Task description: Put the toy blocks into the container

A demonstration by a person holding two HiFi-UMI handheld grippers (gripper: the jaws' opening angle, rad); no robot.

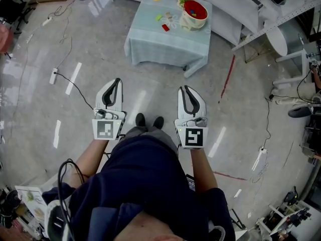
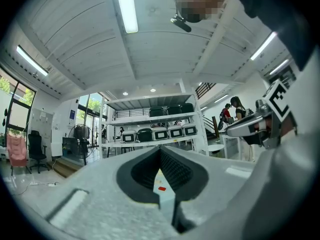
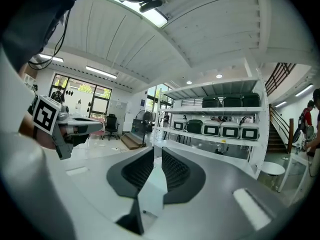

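Close before the person, the left gripper (image 1: 118,80) is held with jaws pressed together on nothing and the right gripper (image 1: 184,88) with jaws parted by a narrow empty slit, while farther off toy blocks (image 1: 165,27) are seen scattered on a cloth-covered table (image 1: 165,48) beside the red container (image 1: 195,13).

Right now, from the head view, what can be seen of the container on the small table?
The container is a round, open-topped bowl, cream outside and red inside, plastic by the look of it. It stands near the far right corner of the table, on the pale blue-green cloth, and seems tipped slightly. A few small coloured blocks already lie inside. More loose blocks lie on the cloth just to its left, apart from it.
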